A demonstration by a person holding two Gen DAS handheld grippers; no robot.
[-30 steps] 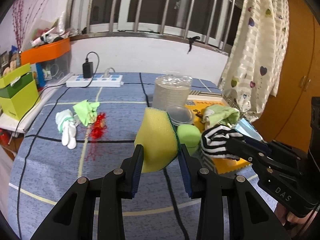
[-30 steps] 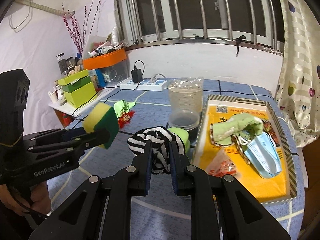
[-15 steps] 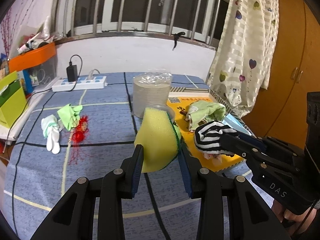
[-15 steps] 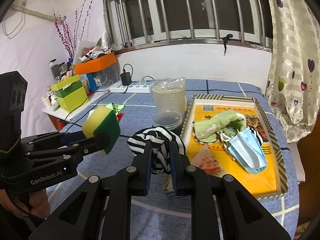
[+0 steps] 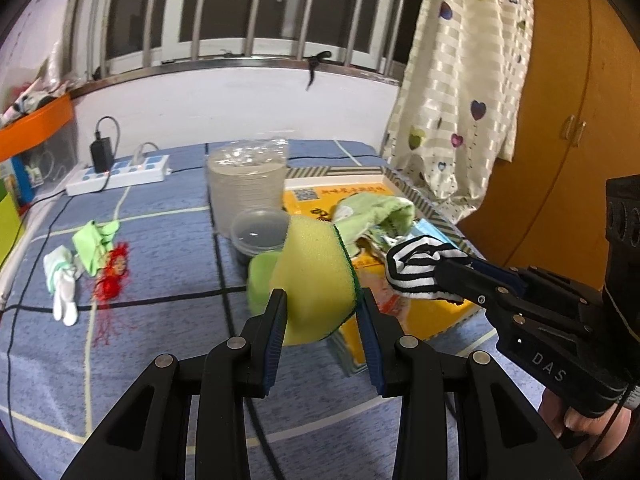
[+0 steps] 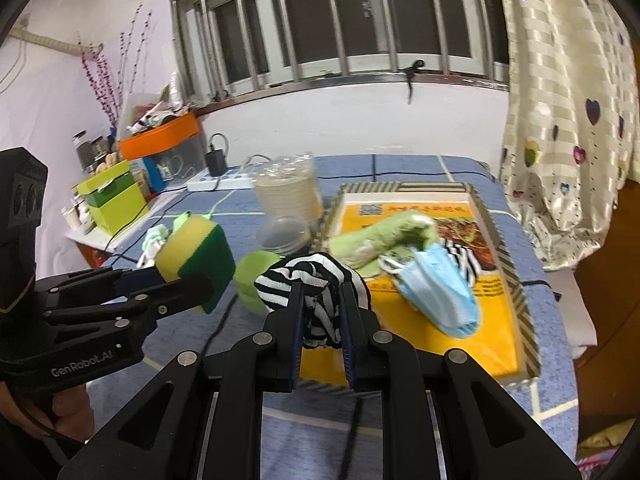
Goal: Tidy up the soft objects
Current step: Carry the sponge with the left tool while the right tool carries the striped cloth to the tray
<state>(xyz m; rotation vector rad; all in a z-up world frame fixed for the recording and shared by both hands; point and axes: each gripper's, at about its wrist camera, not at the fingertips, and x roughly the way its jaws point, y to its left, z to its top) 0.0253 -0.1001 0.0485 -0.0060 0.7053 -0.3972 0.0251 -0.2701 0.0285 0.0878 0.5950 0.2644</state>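
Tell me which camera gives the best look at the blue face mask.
The right wrist view: the blue face mask lies in full sight on the yellow tray, next to the green cloth. In the left wrist view only a sliver of the mask shows, behind the striped sock held by the right gripper.

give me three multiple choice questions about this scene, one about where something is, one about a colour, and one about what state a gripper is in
1. Where does the blue face mask lie?
A. in the tray
B. on the power strip
C. in the left gripper

2. What colours is the sponge?
A. red and white
B. yellow and green
C. all black

3. What is the right gripper doing?
A. hanging open and empty
B. shut on the striped sock
C. shut on the tray rim

Answers:
1. A, the mask rests on the tray's orange floor.
2. B, yellow foam with a green pad.
3. B, the fingers pinch the black and white fabric.
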